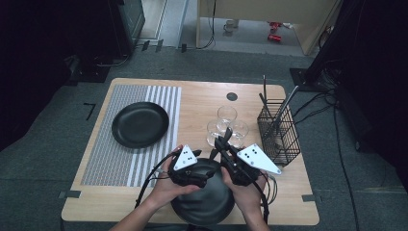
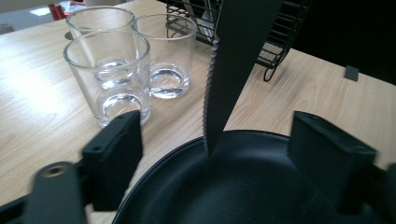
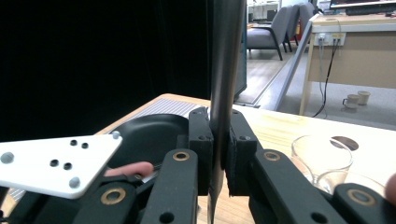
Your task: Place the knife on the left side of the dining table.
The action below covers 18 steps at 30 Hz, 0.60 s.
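At the bottom centre of the high view, nearest the person, a black plate (image 1: pixel 204 204) lies on the wooden table (image 1: pixel 202 98), and both hands meet just above its far rim. The right gripper (image 1: pixel 225 142) has its jaws clamped tight on a black serrated knife (image 2: pixel 233 70), seen in the right gripper view as a dark blade (image 3: pixel 224 60) pinched between the two pads and standing upright through the middle of the frame. In the left gripper view the knife hangs point down at the centre, its tip just over the plate's near rim (image 2: pixel 187 154), between the jaws of the left gripper (image 2: pixel 233 154), which stand apart on either side without pressing on it. Just beyond, at the upper left of that view, three empty glasses (image 2: pixel 112 70) stand close together, and behind them at the top is a black wire basket (image 1: pixel 278 130) holding utensils. Farther off, at the left of the high view, a second black plate (image 1: pixel 140 124) rests on a striped placemat (image 1: pixel 103 144). The risk, as I judge it, is in the handover: if the left jaws close off-centre or on the toothed edge, the blade could twist or slip and drop onto the plate, or a swing could knock the nearby glasses.
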### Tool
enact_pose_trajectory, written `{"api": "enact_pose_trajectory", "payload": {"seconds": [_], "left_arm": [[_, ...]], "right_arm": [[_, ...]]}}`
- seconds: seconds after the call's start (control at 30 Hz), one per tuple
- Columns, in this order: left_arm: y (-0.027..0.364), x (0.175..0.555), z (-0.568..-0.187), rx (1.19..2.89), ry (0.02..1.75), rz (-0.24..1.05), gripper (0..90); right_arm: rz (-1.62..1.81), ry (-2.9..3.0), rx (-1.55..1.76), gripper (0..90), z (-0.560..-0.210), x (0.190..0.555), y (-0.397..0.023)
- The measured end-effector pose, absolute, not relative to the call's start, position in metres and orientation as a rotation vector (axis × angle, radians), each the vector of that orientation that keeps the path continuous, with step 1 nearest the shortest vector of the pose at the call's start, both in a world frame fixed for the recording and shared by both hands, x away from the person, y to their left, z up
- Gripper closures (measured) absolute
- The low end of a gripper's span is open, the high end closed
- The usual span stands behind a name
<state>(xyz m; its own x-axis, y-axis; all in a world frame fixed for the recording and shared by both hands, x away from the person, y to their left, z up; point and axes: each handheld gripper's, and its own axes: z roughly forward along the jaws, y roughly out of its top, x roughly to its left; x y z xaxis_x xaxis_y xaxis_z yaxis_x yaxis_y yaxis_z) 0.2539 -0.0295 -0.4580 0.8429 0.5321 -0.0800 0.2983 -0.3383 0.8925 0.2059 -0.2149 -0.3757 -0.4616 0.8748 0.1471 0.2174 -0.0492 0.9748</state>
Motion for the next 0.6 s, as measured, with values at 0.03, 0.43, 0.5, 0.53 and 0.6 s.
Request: {"api": "enact_pose_trajectory", "payload": {"seconds": [0.03, 0.43, 0.5, 0.53, 0.6], "left_arm": [[-0.0303, 0.2532, -0.4582, 1.947, 0.616, 0.275, 25.4], [-0.033, 0.2549, -0.4601, 1.951, 0.655, 0.247, 71.2], [-0.0327, 0.2553, -0.4607, 1.958, 0.648, 0.249, 76.5], [-0.0326, 0.255, -0.4611, 1.96, 0.641, 0.253, 76.8], [-0.0324, 0.2547, -0.4611, 1.959, 0.637, 0.261, 77.2]], "right_arm": [[1.554, 1.686, 1.158, 84.2, -0.3754, 0.2051, -0.2132], [1.583, 1.679, 1.167, 84.2, -0.3731, 0.1994, -0.2096], [1.581, 1.681, 1.166, 84.2, -0.3749, 0.1994, -0.2081], [1.583, 1.681, 1.168, 84.2, -0.3754, 0.1992, -0.2076], [1.585, 1.681, 1.169, 84.1, -0.3755, 0.1993, -0.2075]]}}
